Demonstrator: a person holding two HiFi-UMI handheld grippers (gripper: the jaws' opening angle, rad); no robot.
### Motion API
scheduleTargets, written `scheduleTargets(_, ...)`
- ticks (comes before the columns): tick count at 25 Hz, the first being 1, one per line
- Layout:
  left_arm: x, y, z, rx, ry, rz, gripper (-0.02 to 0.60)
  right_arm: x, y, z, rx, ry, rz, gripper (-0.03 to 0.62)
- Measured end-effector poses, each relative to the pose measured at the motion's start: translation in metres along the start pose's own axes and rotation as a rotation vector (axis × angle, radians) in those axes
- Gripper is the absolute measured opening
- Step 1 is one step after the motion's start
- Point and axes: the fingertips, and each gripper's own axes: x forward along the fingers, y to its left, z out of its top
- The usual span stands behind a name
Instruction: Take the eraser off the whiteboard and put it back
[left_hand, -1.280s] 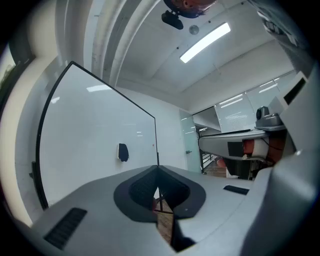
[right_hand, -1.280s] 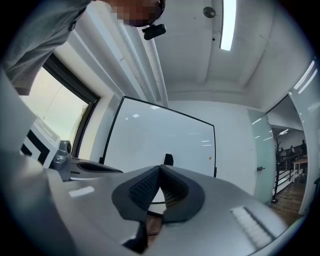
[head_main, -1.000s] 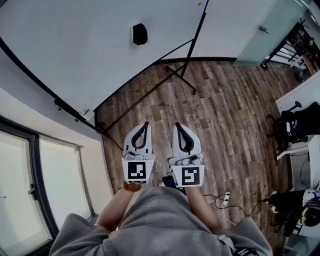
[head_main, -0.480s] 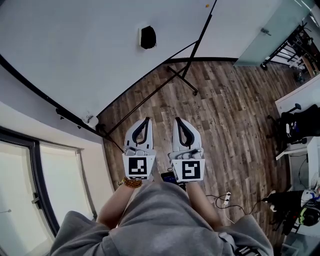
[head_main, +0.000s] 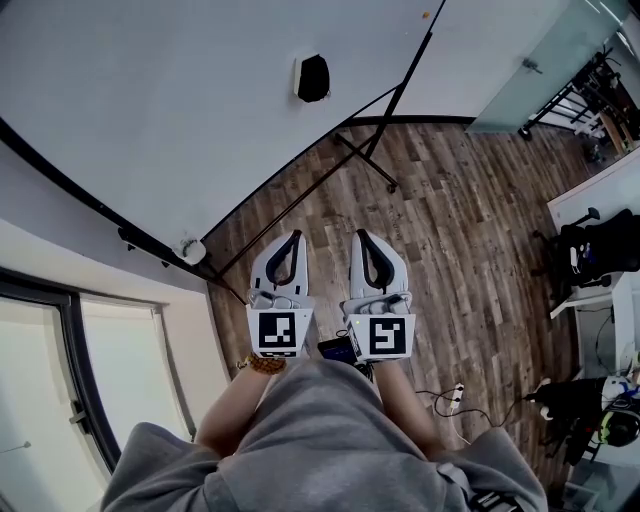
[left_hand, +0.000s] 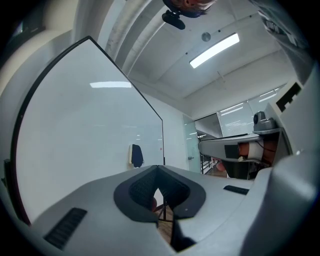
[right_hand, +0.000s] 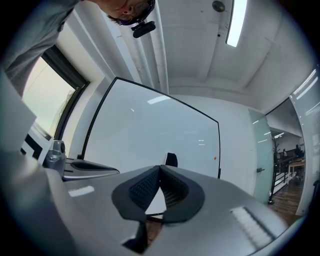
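A dark eraser (head_main: 313, 78) sits on the whiteboard (head_main: 150, 90).

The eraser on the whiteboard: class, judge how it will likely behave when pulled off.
The eraser clings unsupported to the upright whiteboard, so it is probably magnetic and light; expect a slight tug before release. Its small, blocky shape suggests it stays rigid and won't roll.

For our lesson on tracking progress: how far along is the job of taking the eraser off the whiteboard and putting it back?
Done: nothing visible; the eraser sits on the whiteboard. In hand: nothing; the left gripper and right gripper are both shut and empty, side by side, short of the board. Left: grip the eraser, lift it off, put it back.
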Motion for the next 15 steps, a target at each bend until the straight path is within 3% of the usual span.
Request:
scheduleTargets(5, -0.002, 0.020, -0.002, 0.002, -0.026, -0.016, 0.008, 0.011, 0.017, 0.000, -0.020, -0.008, -0.021, 0.011)
scheduleTargets(9, -0.001, 0.029, -0.004, -0.039, -0.019, -0.030, 0.008, 0.018, 0.026, 0.005, -0.029, -0.017, -0.035, 0.011)
scheduleTargets(15, 0.005, 0.035, -0.003, -0.043, -0.025, -0.033, 0.008, 0.028, 0.012, -0.005, -0.051, 0.009, -0.060, 0.011)
